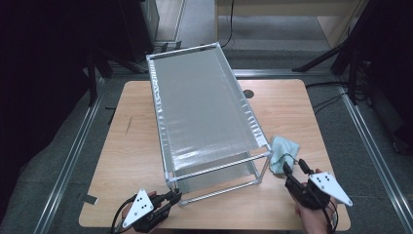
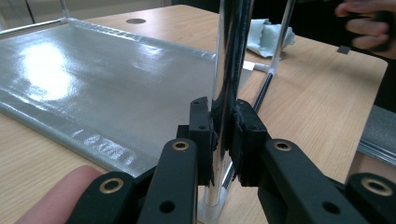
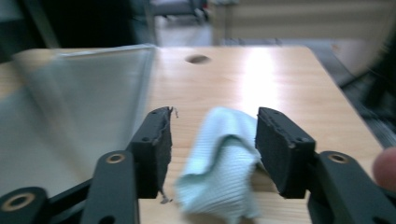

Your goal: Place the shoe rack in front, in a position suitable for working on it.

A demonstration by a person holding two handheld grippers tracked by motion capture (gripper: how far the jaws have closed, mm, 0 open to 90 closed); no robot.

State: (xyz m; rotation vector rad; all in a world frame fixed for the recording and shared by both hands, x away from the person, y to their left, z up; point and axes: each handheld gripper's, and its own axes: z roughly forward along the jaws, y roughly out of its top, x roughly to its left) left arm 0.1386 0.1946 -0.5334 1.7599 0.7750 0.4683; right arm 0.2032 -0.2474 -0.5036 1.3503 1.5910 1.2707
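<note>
Dim dark surroundings, overhead glare on shelf fabric (image 2: 42,60), motion-blurred right gripper view

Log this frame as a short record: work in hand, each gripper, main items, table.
work: steadying a two-tier rack while handling a cloth
left gripper: shut on the rack's near-left post
right gripper: jaws apart, cloth lying between them, pads not pressing it
cloth: pale green, crumpled, on the table beside the rack's near-right corner
table: light wood, round hole at its far side

No legible text, label, brand, number or sign is appearing on any surface in the high view or in either gripper view.
</note>
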